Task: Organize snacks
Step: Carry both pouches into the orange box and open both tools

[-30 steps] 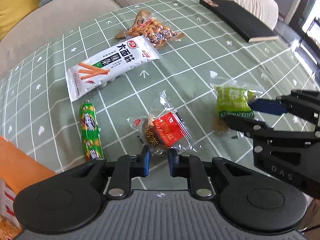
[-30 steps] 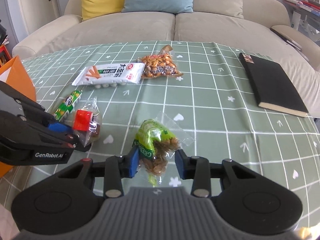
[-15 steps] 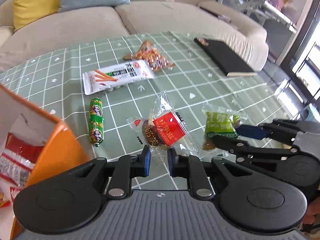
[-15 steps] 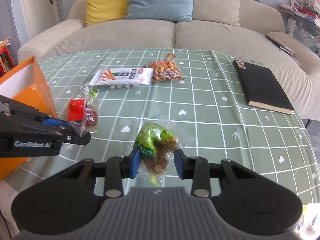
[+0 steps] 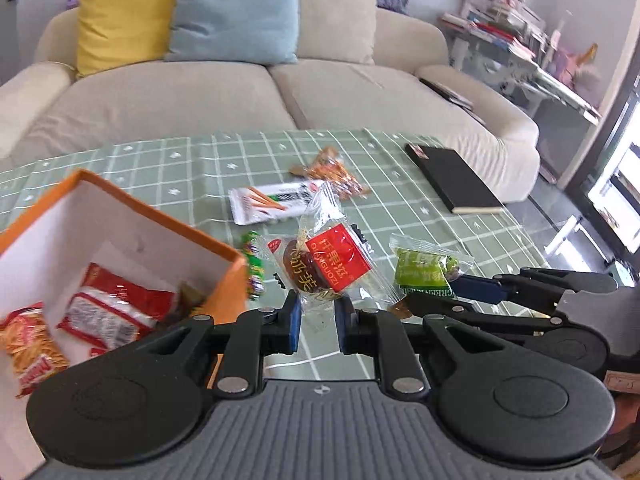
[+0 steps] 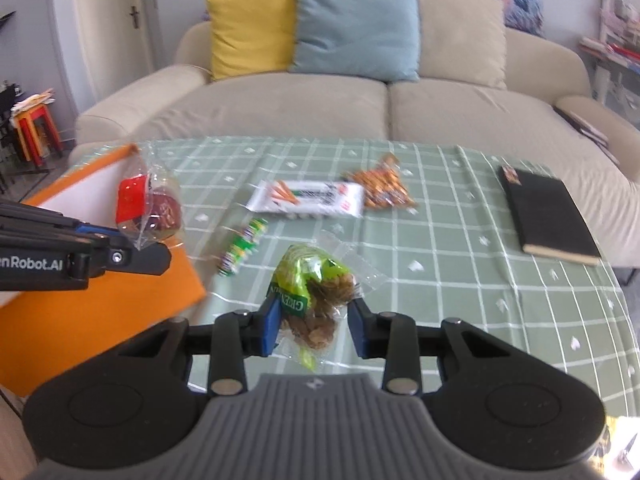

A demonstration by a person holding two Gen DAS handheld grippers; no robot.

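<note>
My left gripper [image 5: 317, 322] is shut on a clear snack pack with a red label [image 5: 334, 262] and holds it in the air beside the orange box [image 5: 168, 220]. The same pack shows in the right wrist view [image 6: 148, 208], over the box's edge [image 6: 100, 164]. My right gripper [image 6: 314, 330] is shut on a green snack bag [image 6: 316, 292], lifted above the table; it also shows in the left wrist view [image 5: 424, 272]. On the green checked cloth [image 6: 460, 280] lie a white stick-snack pack [image 6: 308, 198], an orange nut pack [image 6: 380, 186] and a green sausage [image 6: 242, 246].
The orange box holds several red and orange packets [image 5: 108, 312]. A black notebook [image 6: 548, 212] lies at the table's right edge. A beige sofa [image 6: 360, 108] with yellow and blue cushions stands behind the table.
Both grippers have risen with their packs off the cloth. The left one has moved left toward the orange box, whose inside now shows.
</note>
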